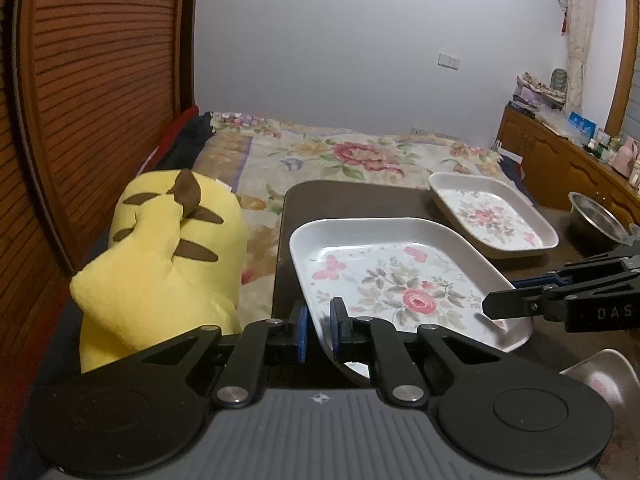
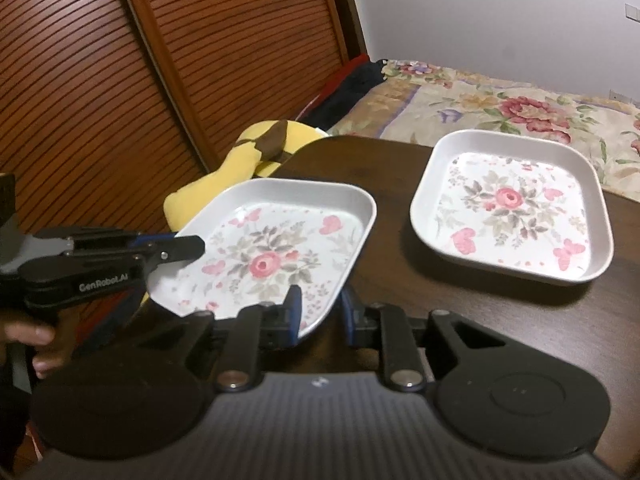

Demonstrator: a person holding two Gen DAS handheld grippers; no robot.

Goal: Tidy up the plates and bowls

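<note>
A square white plate with a rose print [image 1: 400, 276] [image 2: 276, 256] is lifted and tilted above the dark table [image 2: 384, 184]. My left gripper [image 1: 319, 320] [image 2: 176, 246] is shut on its near left rim. My right gripper [image 2: 320, 308] [image 1: 504, 304] straddles its opposite rim, one finger inside the plate, one outside; the jaws stand slightly apart around the rim. A second matching plate [image 1: 494, 212] [image 2: 512, 204] lies flat on the table further right. A steel bowl [image 1: 598, 220] sits at the table's far right.
A yellow plush toy [image 1: 164, 264] [image 2: 248, 160] lies left of the table beside a slatted wooden wardrobe [image 1: 92, 92]. A floral bed [image 1: 352, 156] lies behind the table. Another dish's rim [image 1: 600, 376] shows at the lower right.
</note>
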